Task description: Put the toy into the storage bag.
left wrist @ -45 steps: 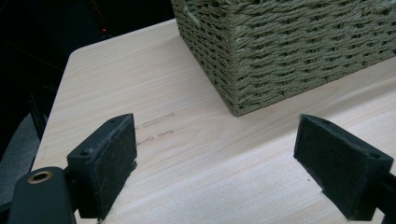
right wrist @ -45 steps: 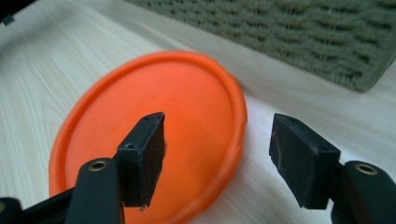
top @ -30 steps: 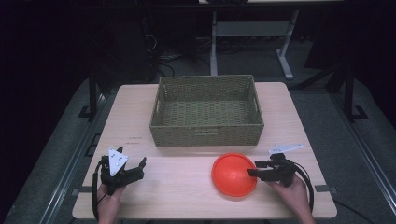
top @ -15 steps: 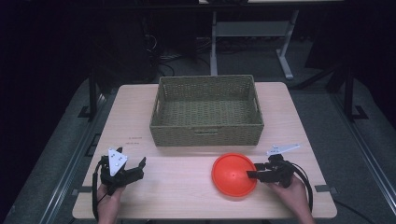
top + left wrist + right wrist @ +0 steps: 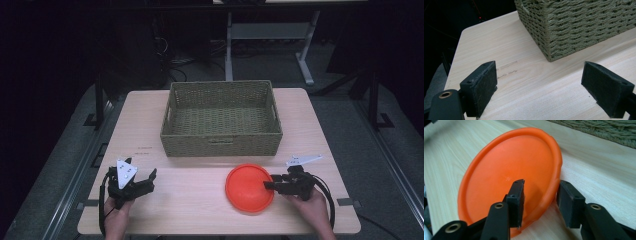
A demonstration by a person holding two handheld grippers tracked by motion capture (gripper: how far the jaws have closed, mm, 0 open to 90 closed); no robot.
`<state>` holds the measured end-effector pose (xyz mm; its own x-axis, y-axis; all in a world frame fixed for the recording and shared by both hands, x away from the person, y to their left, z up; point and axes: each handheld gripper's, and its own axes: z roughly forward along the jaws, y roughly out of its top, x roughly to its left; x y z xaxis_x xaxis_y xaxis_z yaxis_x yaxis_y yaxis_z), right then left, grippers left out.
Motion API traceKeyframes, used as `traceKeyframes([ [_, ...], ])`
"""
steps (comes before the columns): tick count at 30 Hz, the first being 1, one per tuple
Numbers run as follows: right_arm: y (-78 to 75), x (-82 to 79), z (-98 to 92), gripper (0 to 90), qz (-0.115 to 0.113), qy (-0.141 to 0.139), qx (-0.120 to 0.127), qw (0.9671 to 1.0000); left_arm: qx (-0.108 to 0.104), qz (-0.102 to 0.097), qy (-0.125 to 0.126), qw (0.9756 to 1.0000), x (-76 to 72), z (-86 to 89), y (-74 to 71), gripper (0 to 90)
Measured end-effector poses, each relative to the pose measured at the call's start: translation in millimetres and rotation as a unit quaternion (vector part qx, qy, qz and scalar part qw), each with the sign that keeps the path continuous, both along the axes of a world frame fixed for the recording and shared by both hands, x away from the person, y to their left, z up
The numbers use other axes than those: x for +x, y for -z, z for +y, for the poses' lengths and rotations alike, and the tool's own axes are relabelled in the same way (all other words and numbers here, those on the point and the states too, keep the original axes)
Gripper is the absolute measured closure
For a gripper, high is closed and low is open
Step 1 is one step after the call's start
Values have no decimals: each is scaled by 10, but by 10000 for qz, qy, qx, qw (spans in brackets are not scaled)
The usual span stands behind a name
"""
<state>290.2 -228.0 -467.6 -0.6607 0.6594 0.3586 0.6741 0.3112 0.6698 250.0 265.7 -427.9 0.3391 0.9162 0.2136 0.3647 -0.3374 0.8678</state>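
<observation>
An orange plate (image 5: pixel 249 188) lies flat on the wooden table (image 5: pixel 190 212), in front of the woven basket (image 5: pixel 220 142). My right gripper (image 5: pixel 267 185) reaches over the plate's right edge. In the right gripper view the plate (image 5: pixel 511 165) has its rim between the jaws of this gripper (image 5: pixel 541 185): one pad sits over the inside, the other outside the rim. The jaws have just been closing, and a gap still shows at the inner pad. My left gripper (image 5: pixel 150 181) rests low at the table's front left, open and with nothing in it (image 5: pixel 537 77).
The olive woven basket (image 5: pixel 579 27) stands in the middle of the table toward the back, and nothing shows inside it. Bare wood lies between the two grippers. Dark floor and metal stand legs (image 5: pixel 305 65) surround the table.
The right gripper's jaws have drawn closer together around the plate's right rim. Both hands and the plate stay where they were.
</observation>
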Motion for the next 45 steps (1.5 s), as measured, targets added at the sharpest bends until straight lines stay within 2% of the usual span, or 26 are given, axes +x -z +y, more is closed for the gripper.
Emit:
traceKeyframes([
  [1, 4, 2, 2, 590, -9, 5, 2, 10000, -30, -29, -8, 10000, 3, 1, 3, 127],
  [2, 17, 9, 16, 618, 19, 44, -119, 9999, -30, -29, -8, 10000, 3, 1, 3, 127],
  [4, 22, 9, 21, 617, 63, 62, -157, 9998, -32, -31, -13, 10000, -2, 2, 0, 127],
  [8, 17, 14, 9, 665, 99, 85, -24, 9999, -15, -35, -6, 10000, -2, 1, -1, 127],
  [12, 28, 16, 0, 691, 265, 160, 151, 9994, 21, -12, 8, 10000, -1, -1, -3, 127],
  [15, 17, 15, 3, 724, 261, 178, 219, 9993, 18, -23, 15, 10000, -5, -2, -3, 127],
  [17, -4, 11, -6, 751, 255, 179, 360, 9989, -16, -38, -6, 10000, -3, 0, 1, 127],
  [26, -170, -42, 67, 809, 26, 126, 446, 9989, -71, -53, -60, 9999, -7, 20, -2, 127],
  [32, -313, -88, 93, 814, -63, 60, 445, 9990, -61, -56, -72, 9999, -17, 21, -6, 127],
  [37, -426, -148, 84, 816, -236, 95, 382, 9989, -98, -70, -105, 9999, -20, 24, -8, 127],
  [39, -534, -183, 82, 817, -381, 75, 337, 9987, -104, -68, -107, 9999, -24, 33, -9, 127],
  [45, -734, -180, 92, 817, -507, -14, 286, 9983, -100, -67, -130, 9998, -25, 45, -12, 127],
])
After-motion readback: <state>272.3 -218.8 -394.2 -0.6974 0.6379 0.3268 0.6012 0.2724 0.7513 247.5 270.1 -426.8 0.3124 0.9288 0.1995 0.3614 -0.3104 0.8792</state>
